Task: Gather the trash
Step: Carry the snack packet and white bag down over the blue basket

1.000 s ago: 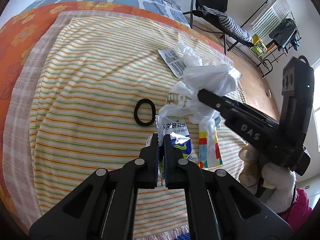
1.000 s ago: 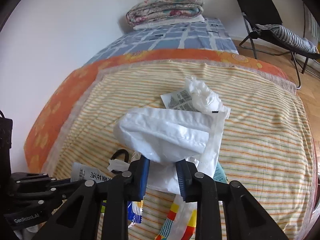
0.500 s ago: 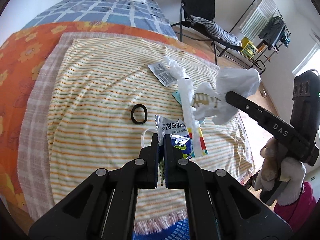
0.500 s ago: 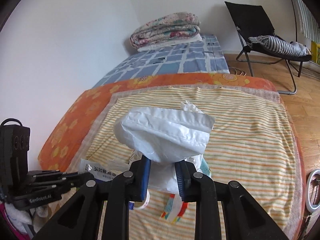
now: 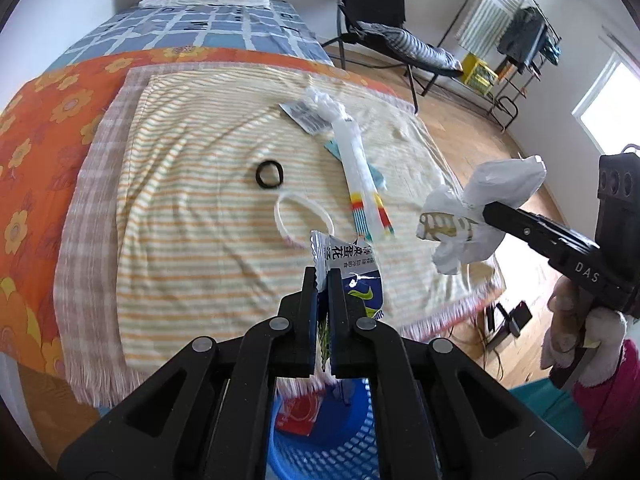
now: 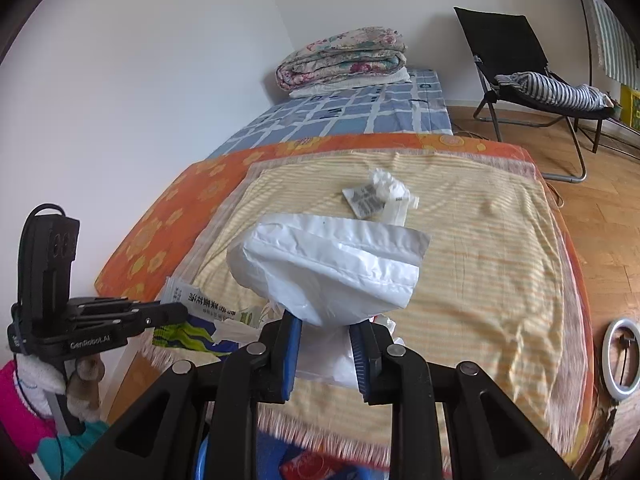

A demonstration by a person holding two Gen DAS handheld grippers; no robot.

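Over the near edge of the bed [image 5: 168,216] now, both claws have pulled back and risen since a second ago. So the left claw [image 5: 322,280] is still clamped tight on the blue-and-white snack wrapper [image 5: 352,268], which has come up off the striped blanket [image 6: 480,264]. The right claw [image 6: 325,330] keeps squeezing the crumpled white plastic bag [image 6: 332,268], now clear of the pile it sat in. Left behind on the blanket are the black hair tie [image 5: 269,174], a white ring [image 5: 304,216] that was hidden before, a long rainbow-tipped wrapper [image 5: 360,176] and the barcode scrap [image 6: 366,198]. A blue basket [image 5: 320,432] has slid into view right below the claws.
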